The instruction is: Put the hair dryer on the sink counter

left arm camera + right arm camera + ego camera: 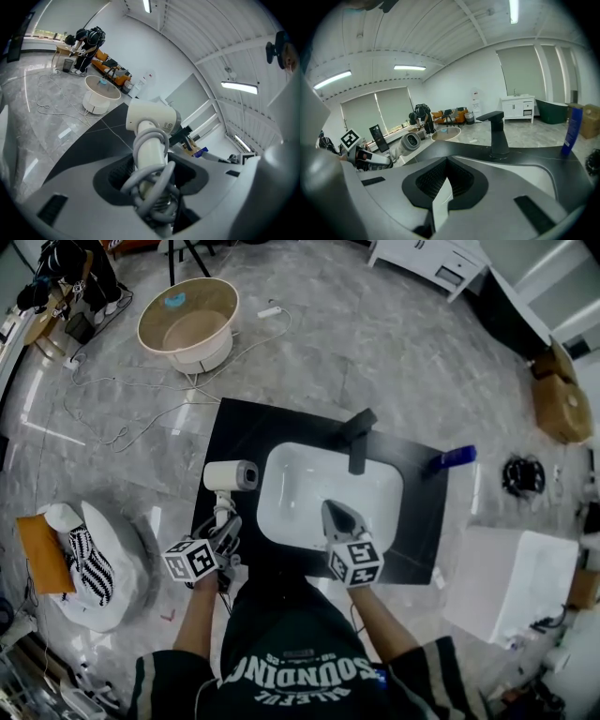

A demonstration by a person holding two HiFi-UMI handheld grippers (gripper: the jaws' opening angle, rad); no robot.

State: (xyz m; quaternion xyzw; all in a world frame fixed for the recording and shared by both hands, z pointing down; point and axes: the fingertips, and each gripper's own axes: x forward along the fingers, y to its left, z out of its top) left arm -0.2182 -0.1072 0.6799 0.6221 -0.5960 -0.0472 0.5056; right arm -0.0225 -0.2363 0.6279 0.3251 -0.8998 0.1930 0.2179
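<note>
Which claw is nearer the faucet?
Right. Right claw hangs over the basin, facing the faucet; left claw is past the basin's left edge, gripping the hair dryer.

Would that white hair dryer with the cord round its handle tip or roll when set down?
Probably top-heavy: the hair dryer has a bulky head above a slim handle, so upright it may tip. Its round barrel could roll. The cord looks floppy and may unwind.

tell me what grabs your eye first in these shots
The white hair dryer, cord wound round its handle, stands upright in the left gripper at the left end of the black counter. Beside it the white sink basin fills the counter's middle, with a black faucet behind it and the right gripper, empty and shut, poised over it.
</note>
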